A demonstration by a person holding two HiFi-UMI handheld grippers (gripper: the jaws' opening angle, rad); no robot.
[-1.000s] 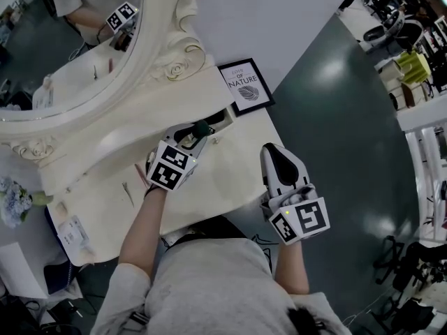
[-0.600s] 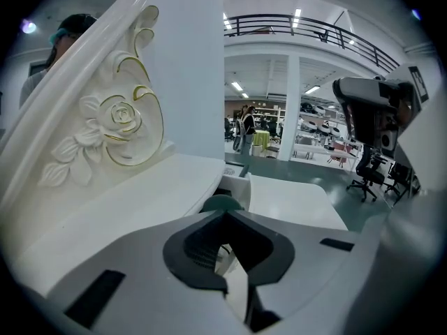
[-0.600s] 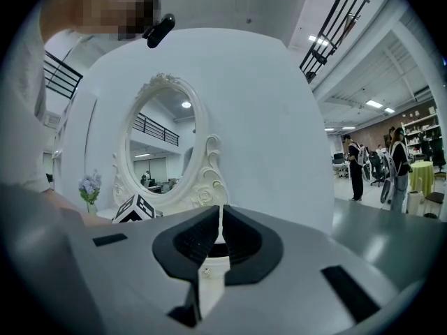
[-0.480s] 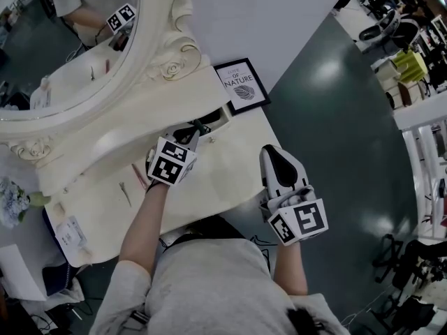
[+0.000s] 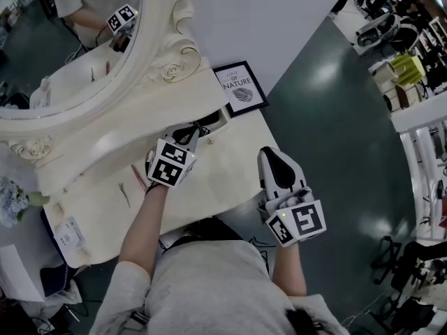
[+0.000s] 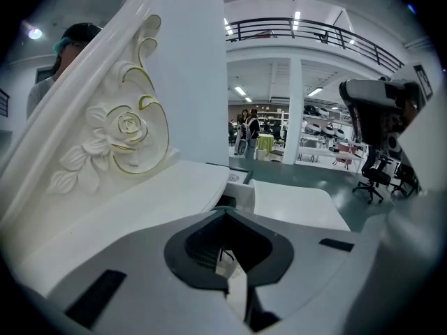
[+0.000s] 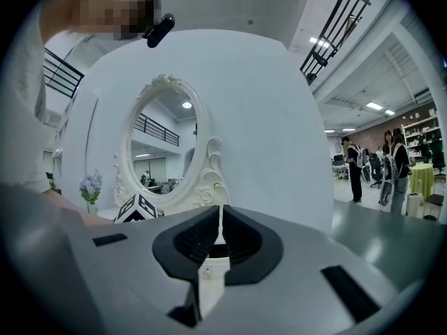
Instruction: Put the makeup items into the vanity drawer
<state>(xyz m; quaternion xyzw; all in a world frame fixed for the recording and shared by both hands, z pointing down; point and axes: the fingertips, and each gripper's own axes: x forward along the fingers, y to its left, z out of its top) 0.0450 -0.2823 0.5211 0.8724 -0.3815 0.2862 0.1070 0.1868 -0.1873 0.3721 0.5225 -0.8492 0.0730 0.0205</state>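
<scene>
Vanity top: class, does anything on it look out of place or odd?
Yes. A pink stick and a thin tool lie loose and askew on the tabletop, left of the left gripper, while the small drawer beyond it stands open.

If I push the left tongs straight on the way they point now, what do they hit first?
The left tongs would probably meet the partly open drawer first, around its dark gap just ahead, though depth is unclear.

Vanity drawer [image 5: 219, 119]: interior hidden behind left gripper [image 5: 197, 130]. Slim items [image 5: 127, 193] left of that gripper: too small to identify.
</scene>
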